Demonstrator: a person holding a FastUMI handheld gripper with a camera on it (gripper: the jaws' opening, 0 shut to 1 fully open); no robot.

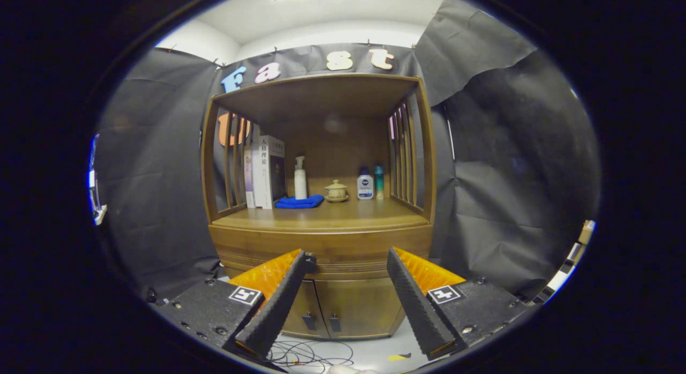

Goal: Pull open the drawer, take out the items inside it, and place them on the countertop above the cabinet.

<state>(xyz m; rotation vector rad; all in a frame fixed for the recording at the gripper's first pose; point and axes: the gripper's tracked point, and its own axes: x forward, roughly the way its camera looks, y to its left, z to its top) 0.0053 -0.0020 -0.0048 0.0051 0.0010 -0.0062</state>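
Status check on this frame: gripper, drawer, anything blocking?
Gripper open, empty, short of the cabinet. Drawer shut, untouched. Countertop front free; cloth and bottles sit further back. Nothing blocking.

Worktop [321,219]: books [265,172] at left, then cloth [300,202] with pump bottle [300,178] behind it, teapot [336,191], two bottles [371,182] at right.
Drawer [321,248]: set under worktop, above doors [343,307].
Tool [347,261]: held before drawer, fingers spread apart.
Floor: cables [311,355] lain before doors.
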